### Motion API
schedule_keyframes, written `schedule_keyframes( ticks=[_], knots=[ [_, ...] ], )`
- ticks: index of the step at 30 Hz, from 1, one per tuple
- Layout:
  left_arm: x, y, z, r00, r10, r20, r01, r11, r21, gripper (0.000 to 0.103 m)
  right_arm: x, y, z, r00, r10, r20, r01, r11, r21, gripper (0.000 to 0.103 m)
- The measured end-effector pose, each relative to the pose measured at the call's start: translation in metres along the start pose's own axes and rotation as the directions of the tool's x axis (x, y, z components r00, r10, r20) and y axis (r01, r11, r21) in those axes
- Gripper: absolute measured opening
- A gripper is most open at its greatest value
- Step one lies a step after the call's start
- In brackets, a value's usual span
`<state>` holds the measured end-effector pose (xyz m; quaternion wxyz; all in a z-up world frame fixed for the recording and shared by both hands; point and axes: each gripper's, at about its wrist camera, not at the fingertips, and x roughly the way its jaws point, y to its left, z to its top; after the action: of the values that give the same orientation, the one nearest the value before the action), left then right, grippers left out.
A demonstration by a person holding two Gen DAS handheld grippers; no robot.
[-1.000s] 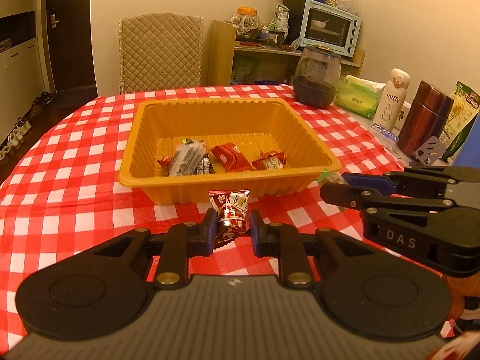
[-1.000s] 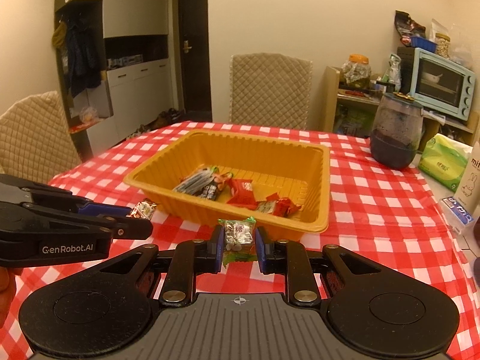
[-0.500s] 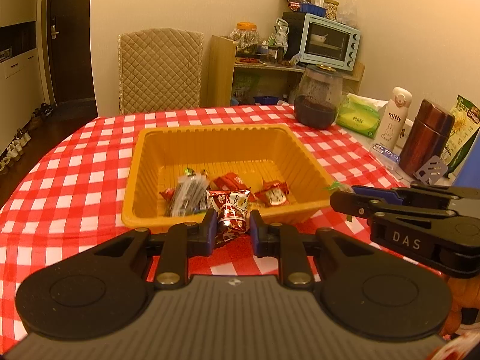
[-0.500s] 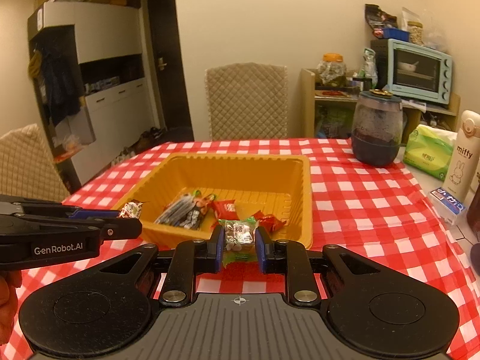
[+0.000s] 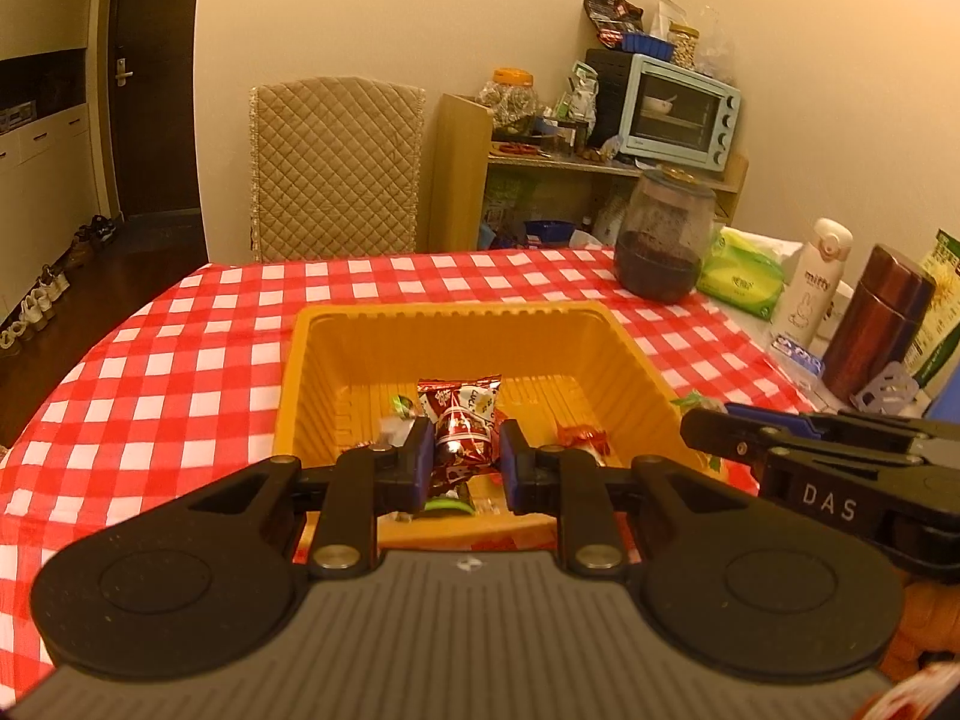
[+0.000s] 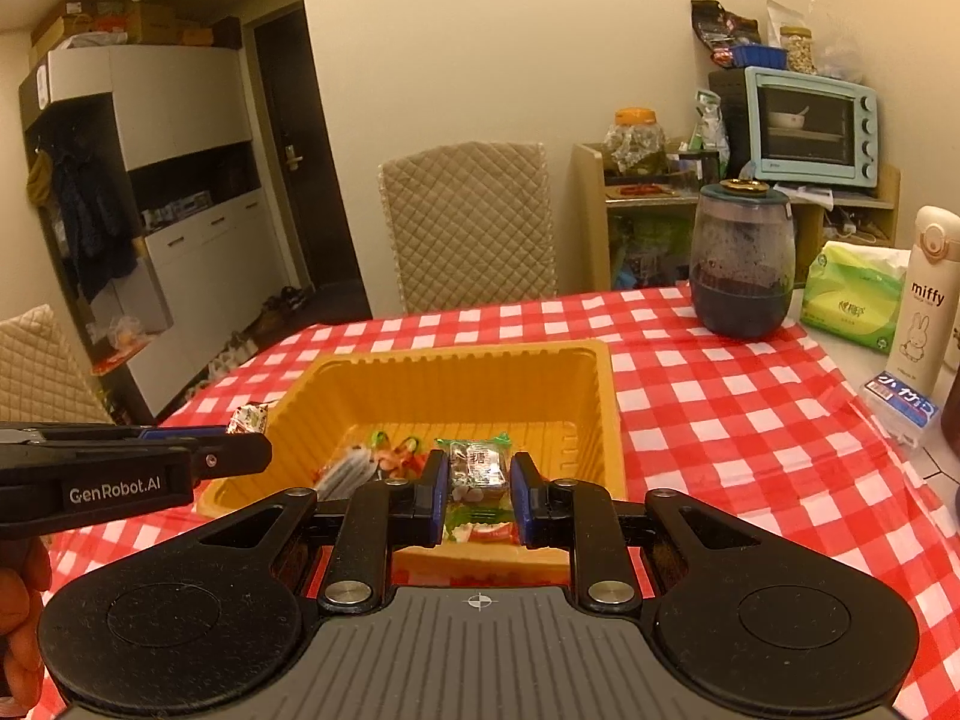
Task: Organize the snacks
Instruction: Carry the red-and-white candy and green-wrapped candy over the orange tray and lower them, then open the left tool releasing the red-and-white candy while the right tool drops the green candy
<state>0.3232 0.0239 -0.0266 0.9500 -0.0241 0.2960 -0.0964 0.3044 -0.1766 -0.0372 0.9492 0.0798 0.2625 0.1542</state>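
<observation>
I see the desk (image 5: 180,372) under a red-and-white checked cloth. On it, near the middle, sits an orange plastic tray (image 5: 636,360). Toward the far right corner stands a dark glass jar (image 5: 663,240), and just beside it lies a green tissue pack (image 5: 741,279). Along the right edge I make out a white Miffy bottle (image 5: 813,282), a brown metal flask (image 5: 876,324) and a small blue packet (image 6: 900,402).
</observation>
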Motion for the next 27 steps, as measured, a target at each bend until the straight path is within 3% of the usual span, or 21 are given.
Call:
schedule_keyframes(
  ticks=[13, 27],
  knots=[
    [0.025, 0.022, 0.023, 1.000, 0.023, 0.007, -0.022, 0.999, -0.033, 0.020, 0.028, -0.004, 0.017, 0.999, -0.031, 0.020, 0.030, 0.999, 0.033, 0.022],
    [0.060, 0.043, 0.030, 0.999, 0.031, -0.043, -0.033, 0.998, -0.052, 0.020, 0.071, 0.003, 0.031, 1.000, -0.012, 0.014, 0.011, 0.997, 0.072, 0.022]
  ],
)
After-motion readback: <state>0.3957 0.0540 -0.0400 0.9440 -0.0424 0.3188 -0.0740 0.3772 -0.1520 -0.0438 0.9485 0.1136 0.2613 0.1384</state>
